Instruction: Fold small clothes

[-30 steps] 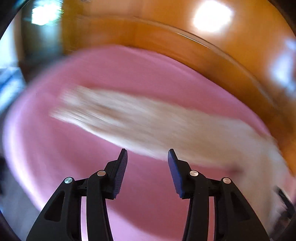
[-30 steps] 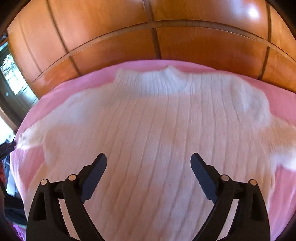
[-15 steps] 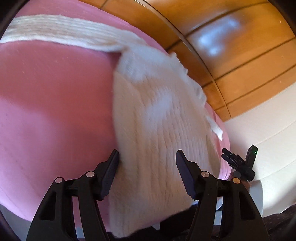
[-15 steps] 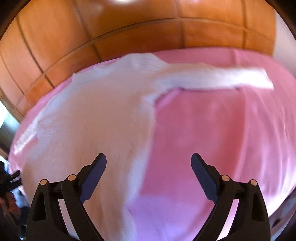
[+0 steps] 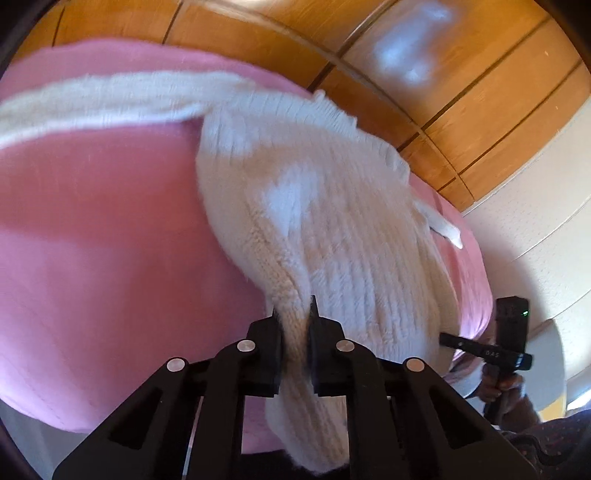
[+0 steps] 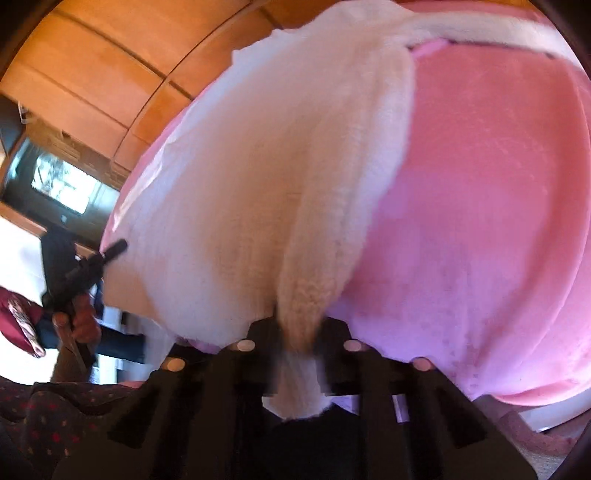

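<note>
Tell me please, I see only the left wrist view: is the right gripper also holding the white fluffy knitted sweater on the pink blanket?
Observer: Yes. The right gripper is shut on the hem of the white fluffy knitted sweater.
Operator: Where is the sleeve on that side?
Observer: That sleeve lies stretched out sideways on the pink blanket, away from the body.
Operator: What is behind, on that side?
Observer: A dark screen or window, too blurred to tell which, below the wooden panels.
</note>
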The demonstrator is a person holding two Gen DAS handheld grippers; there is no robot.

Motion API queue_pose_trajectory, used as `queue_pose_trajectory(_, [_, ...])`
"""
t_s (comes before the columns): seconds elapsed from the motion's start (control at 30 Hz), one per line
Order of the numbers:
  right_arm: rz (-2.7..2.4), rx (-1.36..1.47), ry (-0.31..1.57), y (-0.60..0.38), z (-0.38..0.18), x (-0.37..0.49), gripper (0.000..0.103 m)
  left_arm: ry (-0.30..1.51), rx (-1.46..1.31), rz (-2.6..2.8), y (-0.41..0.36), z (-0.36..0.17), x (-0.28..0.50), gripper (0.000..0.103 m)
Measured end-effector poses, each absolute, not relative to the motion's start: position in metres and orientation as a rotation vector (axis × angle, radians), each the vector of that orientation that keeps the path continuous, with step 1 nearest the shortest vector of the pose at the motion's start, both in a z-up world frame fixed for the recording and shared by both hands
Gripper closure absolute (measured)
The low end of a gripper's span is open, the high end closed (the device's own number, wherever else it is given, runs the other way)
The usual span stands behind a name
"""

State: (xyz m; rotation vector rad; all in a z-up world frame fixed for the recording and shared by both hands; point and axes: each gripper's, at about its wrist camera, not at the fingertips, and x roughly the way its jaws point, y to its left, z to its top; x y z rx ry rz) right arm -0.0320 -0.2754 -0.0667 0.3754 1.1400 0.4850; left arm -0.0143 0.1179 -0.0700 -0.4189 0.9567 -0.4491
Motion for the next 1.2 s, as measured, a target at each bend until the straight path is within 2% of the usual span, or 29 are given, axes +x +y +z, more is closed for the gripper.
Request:
queue_pose_trajectory(0.2, [0.459,0.160,0.816,-0.291,0.074,-0.057,0.092,0.853,-0.535,-0.526,0.138,-0.007,-0.011,0.094])
queue_pose_trajectory(0.27, [0.507,0.060,0.860,-0.282,0.093,-0.068,0.091,0.880,-0.543,-0.545,0.141,0.001,-0.012,0.094])
queue_pose_trajectory(0.33, [0.594,-0.001,0.911,-0.274,0.089,-0.080,0.078,0.935,-0.523,-0.512,0.145,-0.003,-0.013,0.093])
queue_pose_trajectory(0.37, [0.591,-0.005,0.917,-0.275,0.084,-0.084,0.045,0.960,-0.498,-0.478,0.148,-0.009,-0.015,0.092])
queue_pose_trajectory(0.4, [0.569,0.028,0.931,-0.280,0.077,-0.082,0.024,0.992,-0.483,-0.431,0.154,-0.021,-0.016,0.091])
queue_pose_trajectory(0.43, [0.545,0.077,0.940,-0.285,0.068,-0.079,0.027,1.014,-0.484,-0.386,0.156,-0.029,-0.015,0.088])
queue_pose_trajectory(0.47, [0.515,0.120,0.950,-0.292,0.060,-0.076,0.034,1.037,-0.487,-0.345,0.160,-0.038,-0.015,0.080])
queue_pose_trajectory(0.5, [0.484,0.158,0.958,-0.300,0.051,-0.072,0.037,1.047,-0.494,-0.334,0.162,-0.045,-0.015,0.076])
queue_pose_trajectory(0.6, [0.377,0.257,0.998,-0.322,0.016,-0.049,0.050,1.072,-0.518,-0.249,0.173,-0.068,-0.014,0.073])
queue_pose_trajectory(0.67, [0.305,0.339,1.025,-0.339,-0.013,-0.032,0.053,1.072,-0.536,-0.216,0.177,-0.077,-0.011,0.073])
queue_pose_trajectory(0.73, [0.306,0.426,1.044,-0.346,-0.033,-0.011,0.054,1.057,-0.556,-0.209,0.177,-0.082,-0.010,0.059])
queue_pose_trajectory(0.77, [0.328,0.464,1.061,-0.344,-0.044,-0.004,0.054,1.044,-0.569,-0.215,0.176,-0.083,-0.008,0.048])
queue_pose_trajectory(0.87, [0.393,0.501,1.123,-0.320,-0.071,0.002,0.054,1.046,-0.602,-0.258,0.167,-0.095,0.000,0.046])
queue_pose_trajectory(0.9, [0.401,0.499,1.122,-0.314,-0.074,0.002,0.058,1.047,-0.602,-0.269,0.167,-0.096,0.001,0.046])
queue_pose_trajectory(0.93, [0.418,0.483,1.117,-0.307,-0.073,0.000,0.068,1.055,-0.596,-0.276,0.163,-0.099,0.003,0.047])
queue_pose_trajectory(0.97, [0.442,0.467,1.121,-0.300,-0.072,0.001,0.095,1.065,-0.589,-0.295,0.161,-0.102,0.004,0.061])
queue_pose_trajectory(1.0, [0.444,0.439,1.119,-0.295,-0.067,0.000,0.095,1.081,-0.567,-0.334,0.153,-0.103,0.006,0.081])
queue_pose_trajectory(1.03, [0.443,0.378,1.109,-0.288,-0.057,-0.004,0.095,1.085,-0.531,-0.338,0.146,-0.102,0.006,0.088])
queue_pose_trajectory(1.07, [0.450,0.339,1.090,-0.284,-0.050,-0.006,0.096,1.077,-0.486,-0.333,0.142,-0.097,0.004,0.091])
queue_pose_trajectory(1.2, [0.431,0.211,0.986,-0.299,0.002,-0.027,0.098,1.046,-0.525,-0.437,0.141,-0.075,-0.012,0.092])
